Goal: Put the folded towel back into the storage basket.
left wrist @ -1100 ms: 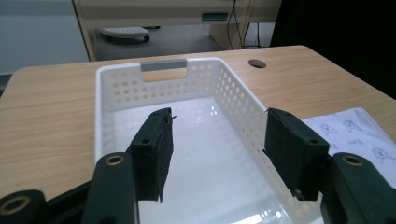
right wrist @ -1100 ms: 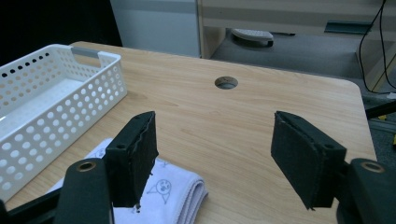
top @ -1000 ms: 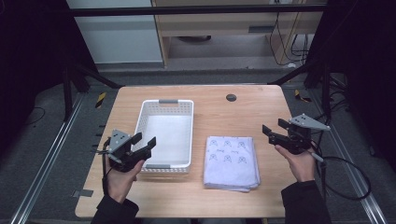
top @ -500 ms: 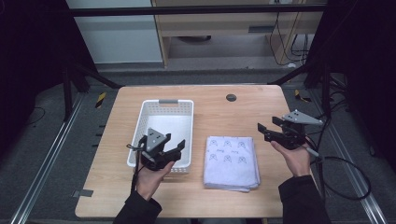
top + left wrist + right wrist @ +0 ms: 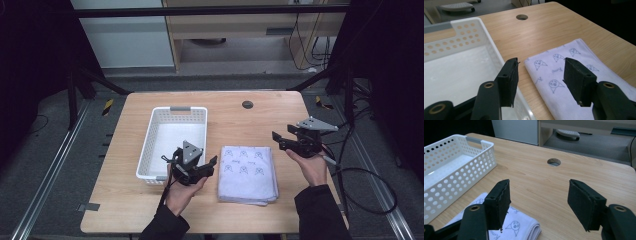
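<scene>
Both the left gripper and right gripper are spread wide, holding nothing. The left one hangs over the basket rim beside the folded cloth. Closing there could catch the wall, or pinch just the top layer and unfold the cloth.

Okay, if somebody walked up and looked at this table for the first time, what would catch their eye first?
Probably the folded pale cloth printed with little cat faces, lying flat on the wooden table at its near middle. Just left of it stands an empty white perforated basket. The left gripper hangs open over the gap between basket and cloth, and the right gripper hangs open at the cloth's far right corner; neither touches it.
</scene>
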Tool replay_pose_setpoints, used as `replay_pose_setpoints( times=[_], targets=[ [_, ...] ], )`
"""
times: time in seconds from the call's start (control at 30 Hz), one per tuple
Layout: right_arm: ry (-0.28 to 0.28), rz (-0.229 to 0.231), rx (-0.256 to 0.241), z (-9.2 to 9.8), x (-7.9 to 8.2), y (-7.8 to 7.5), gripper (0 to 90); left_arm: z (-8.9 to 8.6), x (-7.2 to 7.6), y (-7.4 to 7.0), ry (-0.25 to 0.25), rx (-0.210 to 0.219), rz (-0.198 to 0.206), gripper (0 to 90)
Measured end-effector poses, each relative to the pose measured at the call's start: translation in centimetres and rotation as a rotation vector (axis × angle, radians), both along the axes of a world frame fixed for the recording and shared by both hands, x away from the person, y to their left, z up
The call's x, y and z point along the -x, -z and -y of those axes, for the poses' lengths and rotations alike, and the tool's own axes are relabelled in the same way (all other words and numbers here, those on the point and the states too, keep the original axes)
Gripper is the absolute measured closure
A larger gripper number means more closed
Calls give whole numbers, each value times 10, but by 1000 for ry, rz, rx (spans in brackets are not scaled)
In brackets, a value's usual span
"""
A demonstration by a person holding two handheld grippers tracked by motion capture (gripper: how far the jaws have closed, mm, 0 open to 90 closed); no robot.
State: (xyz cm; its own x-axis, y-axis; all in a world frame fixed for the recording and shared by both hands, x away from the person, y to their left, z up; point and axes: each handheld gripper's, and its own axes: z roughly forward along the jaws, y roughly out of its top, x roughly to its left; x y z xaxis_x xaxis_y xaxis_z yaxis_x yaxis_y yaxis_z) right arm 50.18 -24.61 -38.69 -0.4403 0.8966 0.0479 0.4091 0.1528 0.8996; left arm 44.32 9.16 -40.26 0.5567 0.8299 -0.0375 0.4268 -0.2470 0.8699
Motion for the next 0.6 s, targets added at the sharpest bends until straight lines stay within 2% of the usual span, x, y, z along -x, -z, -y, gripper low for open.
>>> replay_pose_setpoints(
  times=[0.03, 0.1, 0.17, 0.3, 0.43, 0.6],
  targets=[
    [-3, -4, 0, -1, -1, 1, 348, 4, 1, 2, 6, -13, -5, 452],
    [-6, -9, 2, -3, -2, 3, 351, 9, 2, 6, 20, -7, -15, 459],
    [-5, -13, 8, -4, -4, 5, 358, 14, 4, 9, 31, -28, -13, 462],
    [-15, -24, 12, -8, -6, 10, 359, 20, 5, 13, 42, -37, -20, 474],
    [-14, -42, 8, -8, -9, 17, 359, 25, 7, 19, 58, -34, -44, 483],
    [-12, -59, 10, -7, -9, 25, 353, 29, 9, 30, 76, -49, -70, 487]
  ],
)
